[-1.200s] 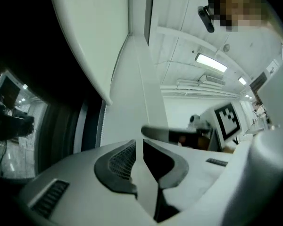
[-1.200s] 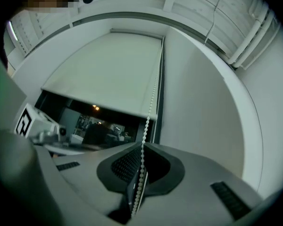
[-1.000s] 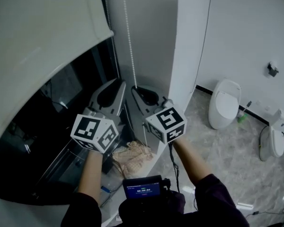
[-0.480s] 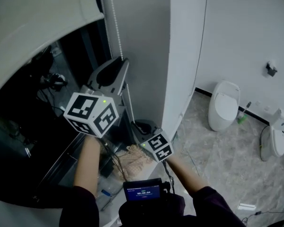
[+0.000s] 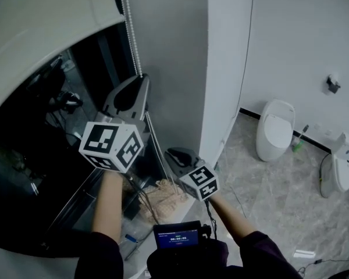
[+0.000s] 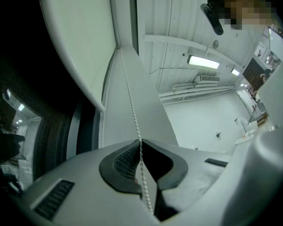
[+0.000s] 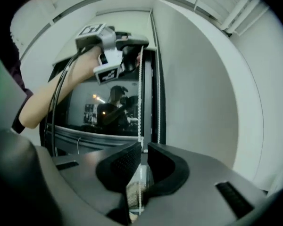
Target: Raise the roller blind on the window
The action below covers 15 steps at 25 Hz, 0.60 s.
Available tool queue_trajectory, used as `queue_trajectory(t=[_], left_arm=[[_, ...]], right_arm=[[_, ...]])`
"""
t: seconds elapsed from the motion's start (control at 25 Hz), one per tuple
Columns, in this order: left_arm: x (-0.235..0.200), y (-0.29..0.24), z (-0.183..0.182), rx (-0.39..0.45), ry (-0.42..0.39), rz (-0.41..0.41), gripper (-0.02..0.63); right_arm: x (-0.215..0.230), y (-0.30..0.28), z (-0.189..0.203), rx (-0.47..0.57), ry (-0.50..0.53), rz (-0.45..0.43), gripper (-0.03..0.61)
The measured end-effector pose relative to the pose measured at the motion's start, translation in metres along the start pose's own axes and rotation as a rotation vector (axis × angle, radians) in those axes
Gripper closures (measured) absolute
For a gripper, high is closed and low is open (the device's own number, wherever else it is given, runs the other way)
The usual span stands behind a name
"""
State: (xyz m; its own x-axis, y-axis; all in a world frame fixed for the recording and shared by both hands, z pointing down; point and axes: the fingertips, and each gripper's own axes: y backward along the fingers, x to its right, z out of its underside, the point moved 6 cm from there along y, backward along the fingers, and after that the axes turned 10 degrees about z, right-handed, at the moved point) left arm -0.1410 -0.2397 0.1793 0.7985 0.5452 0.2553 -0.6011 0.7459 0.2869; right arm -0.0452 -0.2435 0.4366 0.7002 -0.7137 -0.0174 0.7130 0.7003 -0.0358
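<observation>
The cream roller blind (image 5: 41,34) hangs partly down over the dark window (image 5: 35,156). Its white bead chain (image 5: 130,28) drops beside the grey window frame. My left gripper (image 5: 141,79) is raised and shut on the chain. The left gripper view shows the jaws (image 6: 140,144) pinching the beads below the blind (image 6: 80,36). My right gripper (image 5: 173,154) sits lower on the same chain. In the right gripper view its jaws (image 7: 144,147) stand slightly apart with the chain (image 7: 140,88) running loose between them, and the left gripper (image 7: 132,44) is seen above.
A white wall corner (image 5: 227,68) stands right of the window. Two toilets (image 5: 274,127) (image 5: 337,167) stand on the marble floor at the right. A beige cloth (image 5: 163,193) lies by the sill below my grippers. A small screen (image 5: 175,236) sits at my chest.
The right gripper has gone down along the chain from level with the left one to well below it. The left gripper rose and took hold higher up. The blind's edge sits higher.
</observation>
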Motion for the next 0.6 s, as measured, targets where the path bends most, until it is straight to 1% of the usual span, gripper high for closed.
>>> queue_trajectory(t=[0.12, 0.24, 0.44, 0.6], left_arm=[[0.001, 0.001, 0.000, -0.002, -0.001, -0.002, 0.600], [0.006, 0.003, 0.009, -0.025, 0.000, 0.007, 0.600], [0.020, 0.010, 0.053, -0.084, 0.069, 0.026, 0.600], [0.036, 0.017, 0.093, -0.145, 0.124, 0.051, 0.600]], right_arm=[[0.017, 0.006, -0.040, 0.085, -0.052, 0.005, 0.540], [0.025, 0.012, -0.096, 0.171, -0.087, -0.021, 0.531], [0.032, 0.014, -0.190, 0.334, -0.033, -0.054, 0.532], [0.028, 0.014, -0.249, 0.422, 0.018, -0.070, 0.531]])
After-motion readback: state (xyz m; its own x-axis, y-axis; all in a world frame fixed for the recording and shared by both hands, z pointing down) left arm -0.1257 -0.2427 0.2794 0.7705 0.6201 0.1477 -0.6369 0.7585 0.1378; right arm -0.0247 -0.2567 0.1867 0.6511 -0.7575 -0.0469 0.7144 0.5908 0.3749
